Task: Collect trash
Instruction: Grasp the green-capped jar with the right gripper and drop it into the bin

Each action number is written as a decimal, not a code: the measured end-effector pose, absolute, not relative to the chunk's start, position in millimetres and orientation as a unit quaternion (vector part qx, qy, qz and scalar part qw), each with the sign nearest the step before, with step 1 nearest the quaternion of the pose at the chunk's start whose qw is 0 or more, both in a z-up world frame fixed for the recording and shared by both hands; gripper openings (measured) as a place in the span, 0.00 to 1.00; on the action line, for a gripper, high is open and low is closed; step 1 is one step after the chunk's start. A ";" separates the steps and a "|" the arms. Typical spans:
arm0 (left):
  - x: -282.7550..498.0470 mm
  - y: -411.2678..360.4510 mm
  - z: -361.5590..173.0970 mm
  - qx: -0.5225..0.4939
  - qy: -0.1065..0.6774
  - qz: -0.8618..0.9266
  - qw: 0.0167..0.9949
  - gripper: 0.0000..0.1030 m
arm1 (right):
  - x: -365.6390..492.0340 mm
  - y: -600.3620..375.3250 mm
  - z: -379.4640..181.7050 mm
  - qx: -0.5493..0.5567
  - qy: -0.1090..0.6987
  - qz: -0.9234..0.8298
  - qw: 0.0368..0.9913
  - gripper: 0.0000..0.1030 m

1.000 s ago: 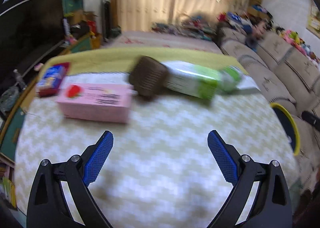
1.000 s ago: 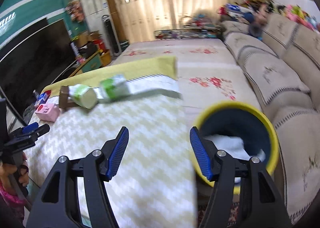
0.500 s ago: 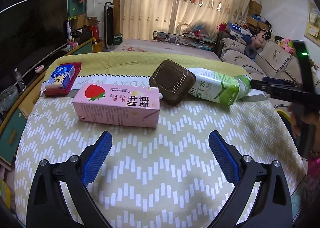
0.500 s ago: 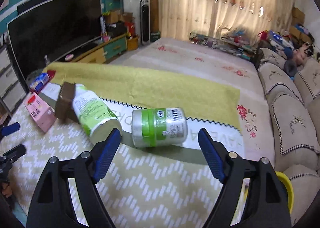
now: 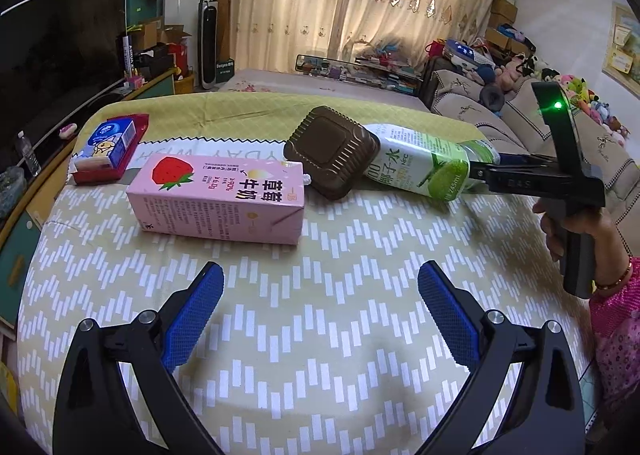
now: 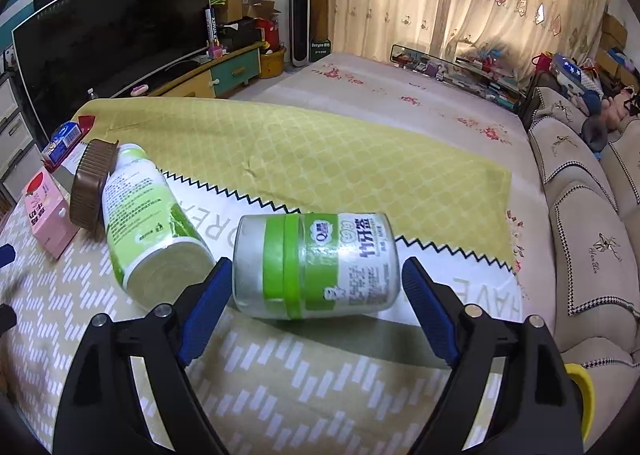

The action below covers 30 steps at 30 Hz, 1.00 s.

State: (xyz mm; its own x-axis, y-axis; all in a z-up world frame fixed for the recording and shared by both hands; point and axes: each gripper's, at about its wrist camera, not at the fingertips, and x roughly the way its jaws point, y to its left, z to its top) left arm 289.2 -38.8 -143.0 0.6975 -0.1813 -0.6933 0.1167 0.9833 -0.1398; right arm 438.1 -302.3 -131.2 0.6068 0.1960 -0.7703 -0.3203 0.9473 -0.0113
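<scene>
A clear toothpick jar (image 6: 316, 263) with a green band lies on its side on the table. My right gripper (image 6: 314, 275) straddles it, one finger at each end, and its jaws are closing; I see no firm press on the jar. To the jar's left lie a green-and-white drink bottle (image 6: 148, 223), a brown square tub (image 6: 90, 187) and a pink strawberry milk carton (image 5: 218, 201). My left gripper (image 5: 320, 283) hovers open over bare cloth in front of the carton, with nothing between its fingers.
The table wears a chevron cloth (image 5: 320, 355) with a yellow-green mat behind. A blue box on a red tray (image 5: 110, 143) sits far left. The yellow bin rim (image 6: 582, 395) shows low right, a sofa (image 6: 580, 235) beyond. A hand (image 5: 576, 231) holds the right gripper.
My right gripper swung left from above the yellow bin to the table and dropped around the toothpick jar. It now shows at the right of the left wrist view. The left gripper stayed put.
</scene>
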 end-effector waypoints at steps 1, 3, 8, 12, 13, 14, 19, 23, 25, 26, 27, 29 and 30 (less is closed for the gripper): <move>289.3 -39.7 -143.5 -0.041 0.381 -0.081 0.920 0.93 | 438.9 -303.5 -130.4 -0.070 0.420 0.141 0.894 0.66; 289.6 -41.4 -144.8 -0.039 0.383 -0.083 0.919 0.93 | 436.7 -303.4 -129.8 -0.074 0.420 0.130 0.895 0.65; 288.3 -43.5 -144.4 -0.037 0.381 -0.086 0.920 0.93 | 416.7 -310.7 -117.5 -0.063 0.414 0.112 0.901 0.65; 286.6 -44.3 -143.3 -0.036 0.379 -0.086 0.921 0.93 | 392.3 -331.2 -103.2 -0.049 0.404 0.088 0.909 0.65; 286.2 -44.5 -143.4 -0.036 0.379 -0.086 0.921 0.93 | 386.4 -336.7 -101.3 -0.045 0.402 0.083 0.911 0.65; 286.2 -44.4 -143.3 -0.036 0.379 -0.086 0.921 0.93 | 378.5 -345.5 -98.6 -0.039 0.399 0.075 0.913 0.65; 283.9 -45.8 -143.3 -0.034 0.377 -0.086 0.922 0.93 | 340.2 -398.9 -98.7 -0.011 0.399 0.019 0.917 0.65; 283.6 -46.8 -144.0 -0.033 0.379 -0.086 0.921 0.93 | 315.4 -452.0 -110.6 0.026 0.413 -0.036 0.910 0.65; 284.0 -47.4 -144.0 -0.033 0.379 -0.086 0.921 0.94 | 305.1 -481.4 -122.1 0.050 0.425 -0.068 0.901 0.65; 284.2 -47.4 -144.1 -0.032 0.380 -0.086 0.921 0.94 | 302.3 -489.8 -126.9 0.057 0.429 -0.077 0.898 0.66; 284.0 -47.9 -144.1 -0.032 0.380 -0.087 0.921 0.94 | 299.4 -500.3 -132.9 0.066 0.435 -0.088 0.894 0.65; 284.3 -48.1 -144.1 -0.030 0.380 -0.087 0.921 0.94 | 293.5 -519.4 -144.4 0.082 0.445 -0.107 0.885 0.65; 284.5 -48.6 -144.5 -0.029 0.381 -0.087 0.920 0.94 | 292.9 -523.4 -148.5 0.087 0.447 -0.111 0.883 0.66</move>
State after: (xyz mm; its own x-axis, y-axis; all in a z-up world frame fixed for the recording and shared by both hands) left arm 284.5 -48.6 -144.5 0.6952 -0.1828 -0.6952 0.1380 0.9831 -0.1205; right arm 292.9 -523.4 -148.5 0.5759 -0.1184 -0.8089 0.2740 0.9602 0.0545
